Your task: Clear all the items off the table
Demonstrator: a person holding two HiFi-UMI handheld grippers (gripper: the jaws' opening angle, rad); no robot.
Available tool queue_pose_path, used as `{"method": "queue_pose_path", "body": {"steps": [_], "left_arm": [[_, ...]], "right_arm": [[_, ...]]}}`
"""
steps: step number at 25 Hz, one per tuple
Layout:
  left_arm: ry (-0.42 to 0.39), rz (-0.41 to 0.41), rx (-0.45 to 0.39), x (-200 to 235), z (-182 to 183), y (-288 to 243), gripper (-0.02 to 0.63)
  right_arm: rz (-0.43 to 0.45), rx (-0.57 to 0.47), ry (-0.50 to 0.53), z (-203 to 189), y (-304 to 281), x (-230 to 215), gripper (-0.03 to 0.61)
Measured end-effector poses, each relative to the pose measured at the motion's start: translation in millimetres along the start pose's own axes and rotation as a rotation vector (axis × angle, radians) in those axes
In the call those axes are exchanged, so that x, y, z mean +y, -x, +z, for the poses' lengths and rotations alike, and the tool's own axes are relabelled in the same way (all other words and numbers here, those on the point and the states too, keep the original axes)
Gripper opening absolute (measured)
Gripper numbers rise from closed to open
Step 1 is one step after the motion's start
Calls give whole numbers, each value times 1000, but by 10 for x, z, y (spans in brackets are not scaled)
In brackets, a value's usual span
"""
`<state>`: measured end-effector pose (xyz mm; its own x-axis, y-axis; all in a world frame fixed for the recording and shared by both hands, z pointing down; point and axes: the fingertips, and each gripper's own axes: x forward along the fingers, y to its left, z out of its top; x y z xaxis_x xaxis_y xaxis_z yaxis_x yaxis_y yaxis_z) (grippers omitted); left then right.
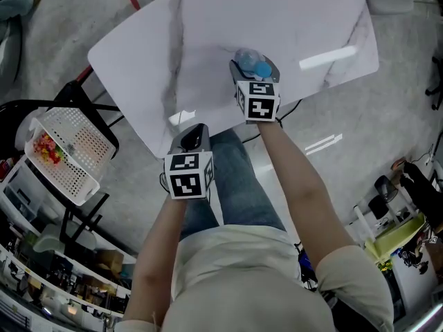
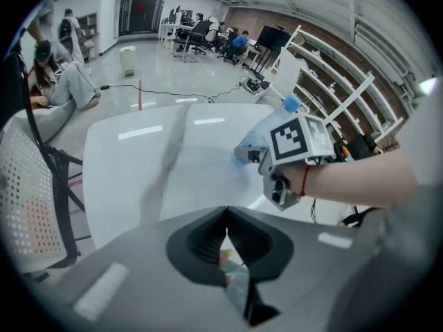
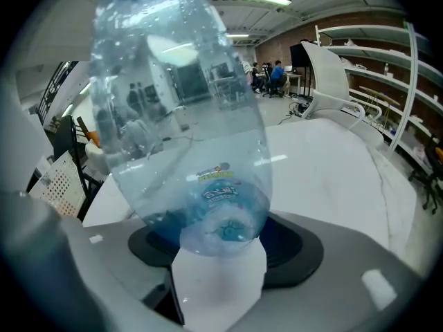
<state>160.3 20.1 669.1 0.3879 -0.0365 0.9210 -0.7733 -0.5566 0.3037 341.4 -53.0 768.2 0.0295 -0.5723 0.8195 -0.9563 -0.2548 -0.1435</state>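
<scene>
Item one: clear plastic water bottle with blue cap (image 3: 185,116). I am clamping it between the jaws of the right gripper (image 1: 254,66), above the white marble-patterned table (image 1: 208,19), near its front edge. Item two: the left gripper (image 2: 225,216). I am holding its jaws together, empty.

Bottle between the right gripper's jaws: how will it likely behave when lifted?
The bottle looks clear, thin-walled and mostly empty, so probably light and apt to dent if the right gripper squeezes hard. Its smooth round body may slip or twist; laid down, it would likely roll.
</scene>
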Motion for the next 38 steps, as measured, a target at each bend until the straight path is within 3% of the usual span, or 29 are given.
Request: {"method": "queue_pose_path", "body": {"steps": [14, 38], "left_arm": [[-23, -5, -57, -103, 174, 146, 9], [-24, 8, -207, -208, 235, 918, 9]], "right_arm": [[-16, 2, 34, 116, 279, -31, 333], [-34, -60, 45, 309, 1518, 206, 333]]}}
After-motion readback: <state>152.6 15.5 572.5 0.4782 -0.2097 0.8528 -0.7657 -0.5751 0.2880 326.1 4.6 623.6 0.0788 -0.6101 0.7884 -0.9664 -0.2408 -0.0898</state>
